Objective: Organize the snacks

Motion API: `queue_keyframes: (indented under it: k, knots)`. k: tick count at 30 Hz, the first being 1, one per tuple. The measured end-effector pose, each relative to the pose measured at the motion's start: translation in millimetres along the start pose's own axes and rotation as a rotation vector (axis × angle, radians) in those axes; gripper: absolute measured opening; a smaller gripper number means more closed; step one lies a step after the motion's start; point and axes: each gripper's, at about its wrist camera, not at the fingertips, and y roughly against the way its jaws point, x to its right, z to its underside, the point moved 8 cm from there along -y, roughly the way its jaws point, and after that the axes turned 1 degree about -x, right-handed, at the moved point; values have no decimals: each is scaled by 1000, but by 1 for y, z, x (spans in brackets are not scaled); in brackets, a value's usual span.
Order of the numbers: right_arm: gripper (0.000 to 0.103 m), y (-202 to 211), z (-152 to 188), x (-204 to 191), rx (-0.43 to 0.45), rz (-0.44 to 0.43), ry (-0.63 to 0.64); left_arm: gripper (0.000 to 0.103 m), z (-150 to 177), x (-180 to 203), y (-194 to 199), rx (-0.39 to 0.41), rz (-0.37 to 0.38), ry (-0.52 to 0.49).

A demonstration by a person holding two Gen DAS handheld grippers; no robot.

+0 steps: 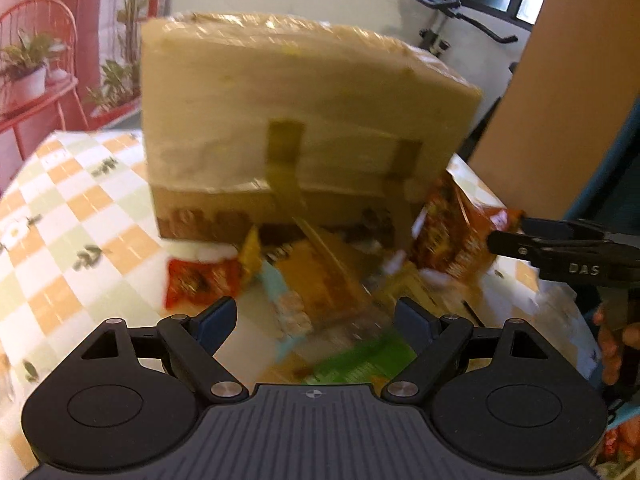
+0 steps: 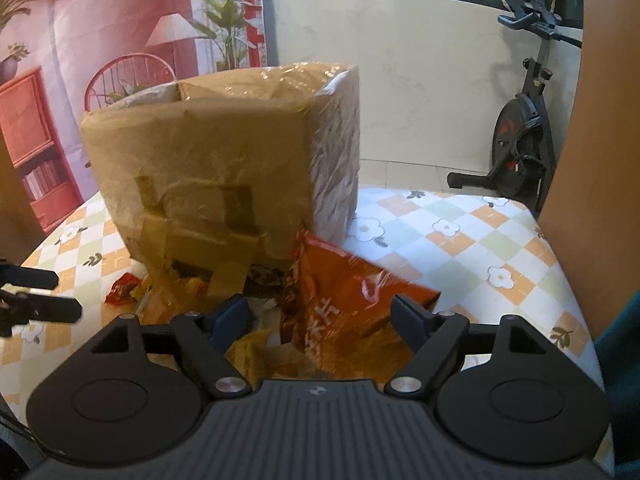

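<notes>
A table under a checked cloth (image 2: 460, 236) of orange, pale green and white squares with flower prints fills both views. On its far middle stands a large cardboard box (image 2: 224, 160), wrapped in glossy tape, with torn tape strips hanging from its near face. Its near bottom edge looks raised over the snacks, which spill out from under it toward the cameras.

The biggest snack is an orange crisp bag (image 2: 352, 300) lying tilted at the box's near right corner. In the right wrist view it sits between the fingers of the right gripper (image 2: 320, 316), nearer the right finger; the jaws stand well apart, and the pads do not press on it. In the left wrist view the same bag (image 1: 452, 232) is at the right, beside the right gripper's black fingers (image 1: 560, 248).

The left gripper (image 1: 316, 320) has its jaws wide apart with nothing clamped. Beyond and between its fingers lies a blurred heap of packets: a brown-and-gold packet (image 1: 320, 276) in the middle, a green packet (image 1: 360, 364) nearest the camera, and a small red packet (image 1: 200, 280) to the left, beyond the left fingertip. No pad touches any of them.

Beyond the table, an exercise bike (image 2: 524, 128) stands at the far right.
</notes>
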Motion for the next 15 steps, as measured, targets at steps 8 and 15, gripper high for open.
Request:
queue_keyframes:
  k: [8,15]
  knots:
    - [81,9,22,-4,0,-13,-50,89,28,24,-15,-70,25,61]
    - [81,20,52,4,-13,3,-86,89,38,36,-24,-68,-6,115]
